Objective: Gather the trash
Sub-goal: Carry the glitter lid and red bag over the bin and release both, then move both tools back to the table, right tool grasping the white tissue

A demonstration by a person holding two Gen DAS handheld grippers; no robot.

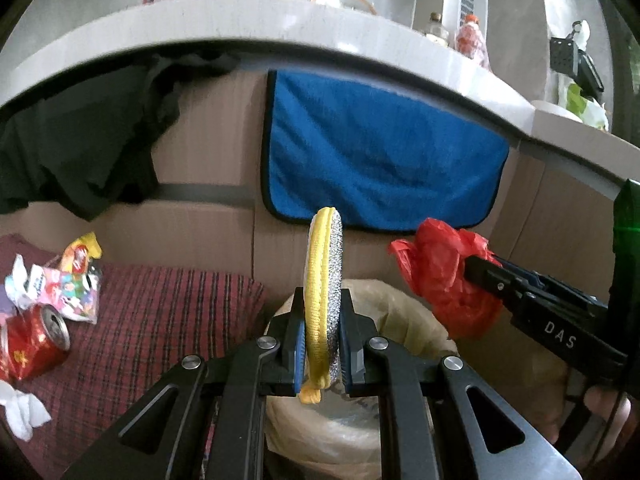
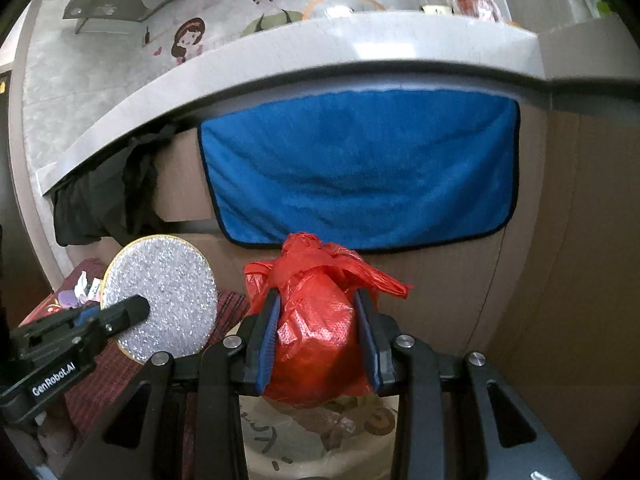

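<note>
Left: crushed red can (image 1: pixel 34 340) and snack wrappers (image 1: pixel 70 280) lie uncollected on plaid cloth (image 1: pixel 168 320). Left gripper (image 1: pixel 322 344) fingers nearly closed, clamping round yellow-edged scouring pad (image 1: pixel 326 280) upright over lined bin (image 1: pixel 404 312). Right gripper (image 2: pixel 320 344) fingers about half open, squeezing red plastic bag (image 2: pixel 316 320) above the same bin. Risk: both release together; pad lands on edge and rolls off the rim, or the bag clings to the fingers

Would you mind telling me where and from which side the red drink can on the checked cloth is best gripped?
Grip the red can across the middle of its round body, coming from above. It lies on its side on the checked cloth, opened top toward the wrappers, so the curved sides are free.
</note>
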